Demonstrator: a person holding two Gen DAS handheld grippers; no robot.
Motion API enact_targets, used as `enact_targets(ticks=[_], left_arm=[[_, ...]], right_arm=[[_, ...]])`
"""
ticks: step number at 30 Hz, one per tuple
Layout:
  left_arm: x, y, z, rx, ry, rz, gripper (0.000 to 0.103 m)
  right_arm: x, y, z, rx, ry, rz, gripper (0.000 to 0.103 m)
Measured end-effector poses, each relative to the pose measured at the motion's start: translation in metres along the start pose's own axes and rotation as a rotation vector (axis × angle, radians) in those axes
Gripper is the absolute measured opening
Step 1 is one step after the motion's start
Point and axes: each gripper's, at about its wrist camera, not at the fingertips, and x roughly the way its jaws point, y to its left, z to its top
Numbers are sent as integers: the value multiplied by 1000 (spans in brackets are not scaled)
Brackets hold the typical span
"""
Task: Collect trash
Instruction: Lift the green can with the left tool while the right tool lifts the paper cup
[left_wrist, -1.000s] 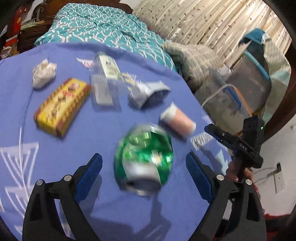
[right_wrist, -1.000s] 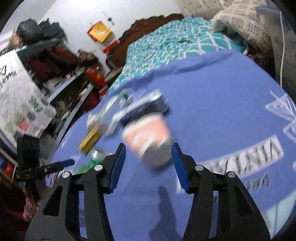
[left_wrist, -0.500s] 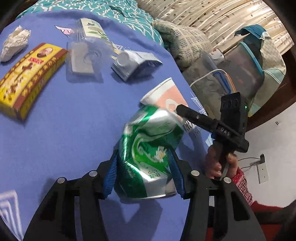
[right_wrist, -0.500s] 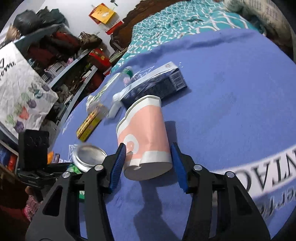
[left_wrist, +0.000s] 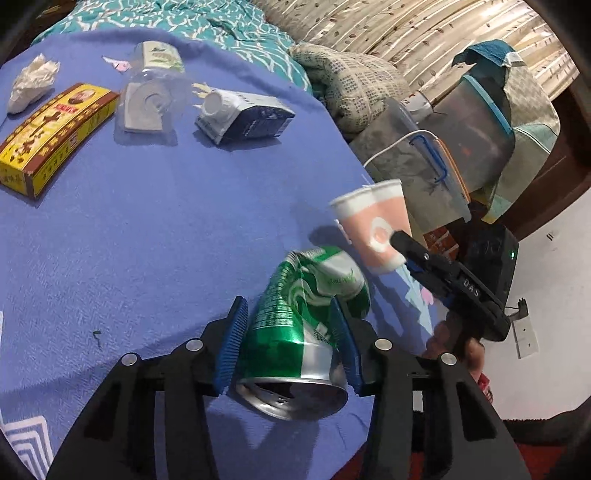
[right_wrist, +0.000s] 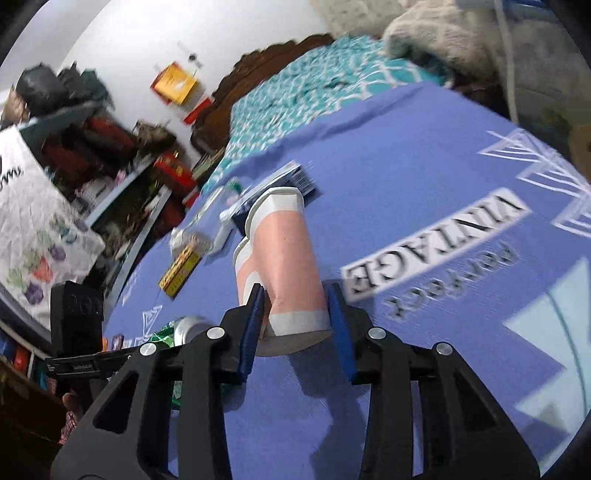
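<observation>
Left hand-held gripper (left_wrist: 291, 341) is clamped on a crushed green soda can (left_wrist: 306, 317), blue pads pressed into both sides, can lifted off the purple blanket (left_wrist: 147, 221) near its right edge. Right hand-held gripper (right_wrist: 295, 321) grips a pink-and-white paper cup (right_wrist: 284, 266) near its base, rim pointing away, also off the blanket. On the blanket toward the far edge: yellow box (left_wrist: 51, 136), crumpled tissue (left_wrist: 31, 83), clear plastic bottle (left_wrist: 153, 92), carton with white cap (left_wrist: 243, 116).

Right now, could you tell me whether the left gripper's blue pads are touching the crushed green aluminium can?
Touching: the left wrist view shows both pads of the left gripper pressed against the crushed green aluminium can.
</observation>
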Motion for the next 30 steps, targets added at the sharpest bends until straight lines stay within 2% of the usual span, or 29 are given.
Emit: enact_targets(ticks=[7, 12, 14, 15, 16, 18, 20, 24, 28, 29, 30], left_arm=[[3, -31, 15, 72, -17, -24, 41], [23, -44, 15, 116, 13, 36, 42], [30, -41, 13, 98, 33, 59, 52], [32, -38, 13, 81, 43, 71, 65], [32, -34, 12, 62, 46, 72, 69], [25, -27, 12, 21, 45, 48, 70], [14, -24, 9, 2, 19, 48, 78], [-1, -16, -8, -34, 14, 54, 78], [5, -11, -27, -59, 37, 60, 78], [10, -10, -29, -58, 38, 68, 76], [10, -12, -30, -44, 20, 79, 65]], right_arm=[[-30, -22, -24, 55, -39, -45, 38], [-43, -25, -41, 80, -52, -38, 38], [-45, -22, -49, 80, -46, -36, 38], [-43, -19, -52, 79, -40, -36, 38], [-40, -17, -56, 78, -35, -35, 38], [-38, -14, -62, 83, -26, -25, 38], [-36, -9, -65, 83, -21, -14, 38], [-36, 0, -68, 66, -19, -3, 38], [-31, 4, -69, 62, -8, 3, 38], [-30, 3, -69, 63, -4, 3, 38], [-28, 1, -69, 64, -2, 2, 38]])
